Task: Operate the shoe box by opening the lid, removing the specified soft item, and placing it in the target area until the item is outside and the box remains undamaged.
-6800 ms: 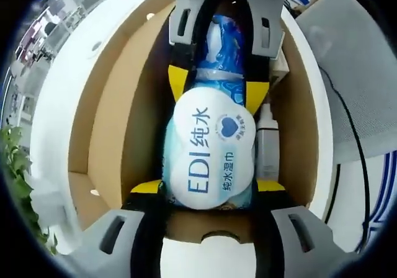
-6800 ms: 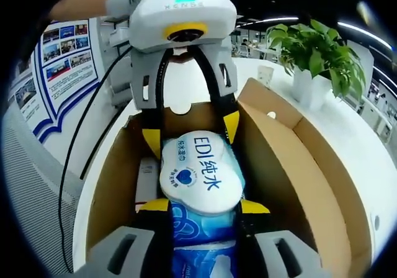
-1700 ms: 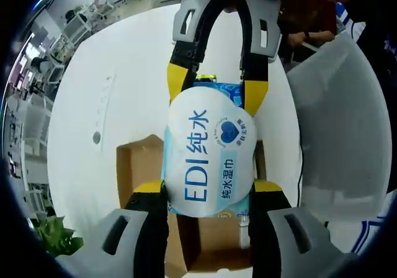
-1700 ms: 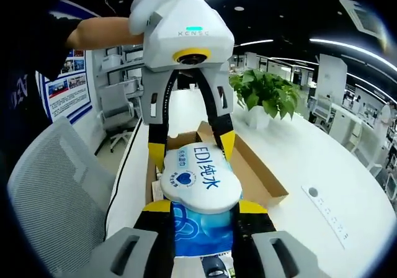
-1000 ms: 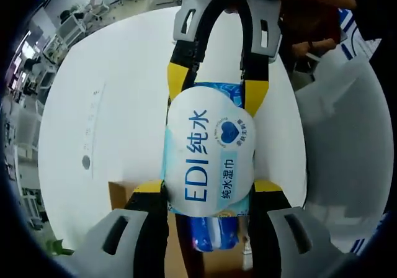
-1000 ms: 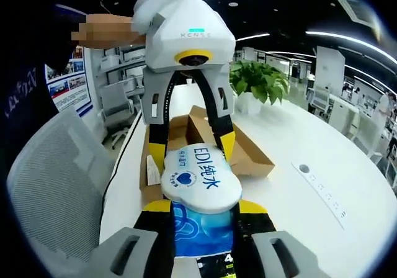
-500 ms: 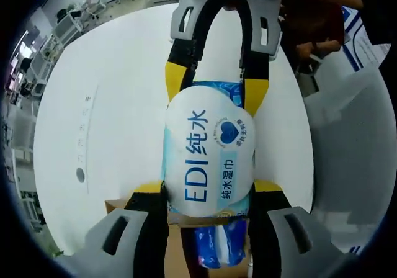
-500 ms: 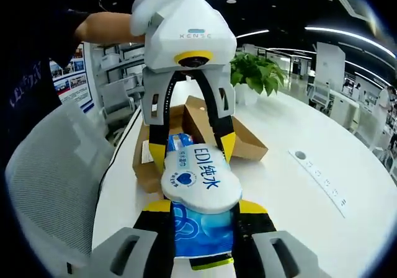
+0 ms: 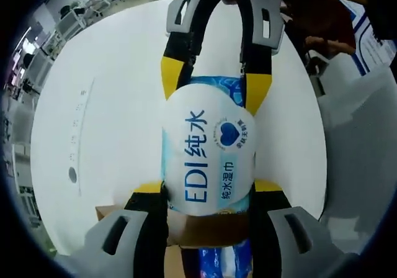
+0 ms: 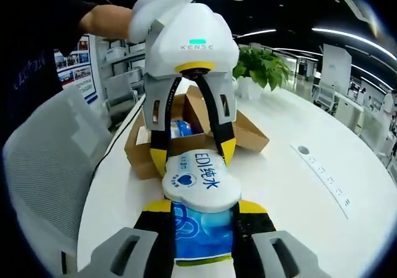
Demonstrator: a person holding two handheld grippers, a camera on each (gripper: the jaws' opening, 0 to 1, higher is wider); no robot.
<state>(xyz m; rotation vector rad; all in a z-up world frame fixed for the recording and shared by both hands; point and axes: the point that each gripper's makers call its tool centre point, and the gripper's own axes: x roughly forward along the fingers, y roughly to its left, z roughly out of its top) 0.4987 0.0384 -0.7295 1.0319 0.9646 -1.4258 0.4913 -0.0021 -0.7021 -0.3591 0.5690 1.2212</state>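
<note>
White table [image 10: 291,185] under wipes pack [image 9: 208,151], clear of shoe box [image 10: 186,135]. Left gripper [image 9: 208,188] & right gripper [image 10: 201,206] pinch opp. ends; long axis runs between them.

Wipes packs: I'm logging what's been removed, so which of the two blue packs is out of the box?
The wipes pack labelled EDI, held between both tongs above the table; the other blue pack sits inside the cardboard box.
</note>
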